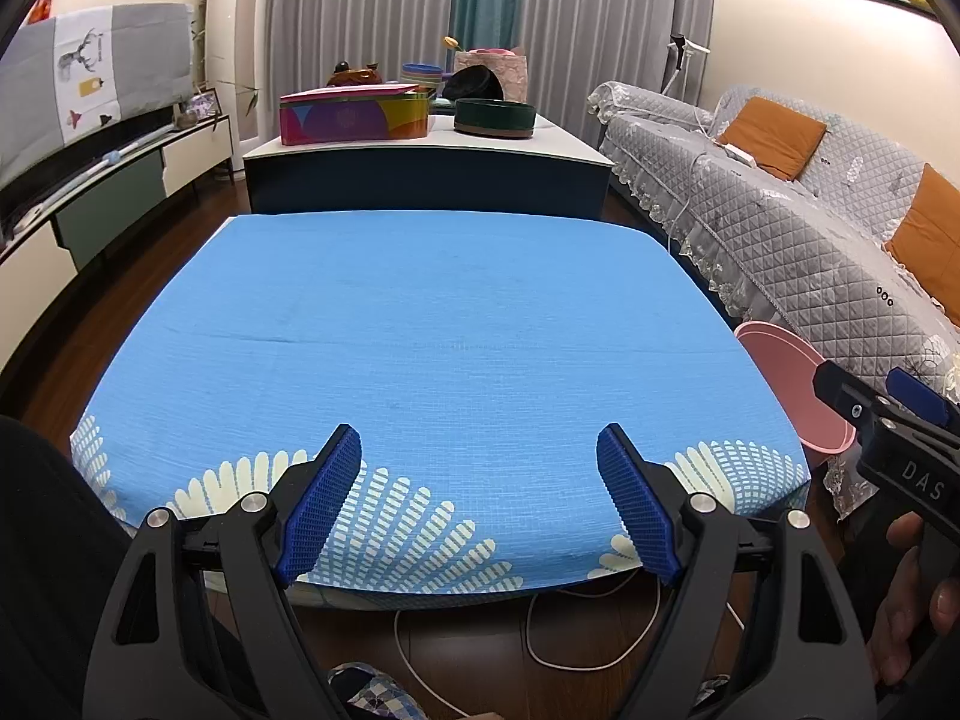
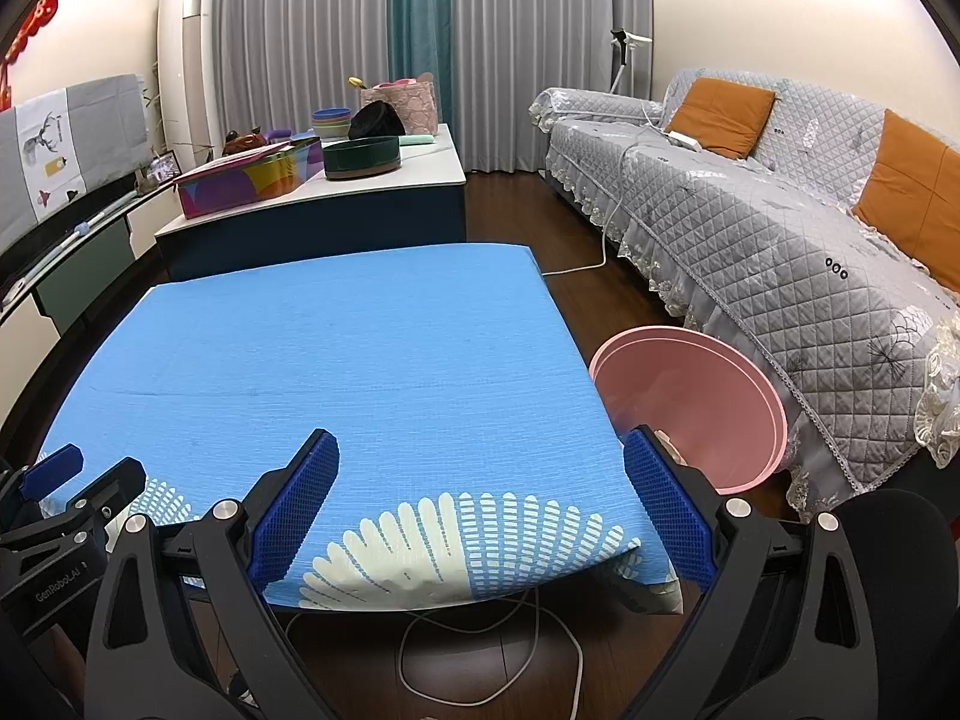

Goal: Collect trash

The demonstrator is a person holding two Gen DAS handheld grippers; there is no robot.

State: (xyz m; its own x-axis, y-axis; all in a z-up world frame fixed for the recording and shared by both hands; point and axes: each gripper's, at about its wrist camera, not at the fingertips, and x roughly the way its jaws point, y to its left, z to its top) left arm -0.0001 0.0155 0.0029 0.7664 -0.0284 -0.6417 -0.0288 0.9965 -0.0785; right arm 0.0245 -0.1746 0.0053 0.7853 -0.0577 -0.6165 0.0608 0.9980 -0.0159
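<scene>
No loose trash shows on the blue cloth-covered table [image 1: 456, 324] [image 2: 336, 348]. A pink bin [image 2: 690, 384] [image 1: 780, 372] stands on the floor by the table's right edge, and a small pale scrap [image 2: 665, 439] lies inside it. My left gripper [image 1: 480, 444] hovers over the near edge of the cloth, open, with nothing between its blue pads. My right gripper [image 2: 480, 441] is open too, over the table's near right corner, its right finger in front of the bin. Each wrist view catches the other gripper at its edge [image 1: 864, 387] [image 2: 102, 468].
A grey quilted sofa [image 2: 780, 228] with orange cushions runs along the right. Behind the blue table stands a white-topped table [image 1: 432, 147] with a colourful box, a dark green round tin and bowls. White cables [image 2: 492, 630] lie on the wooden floor below.
</scene>
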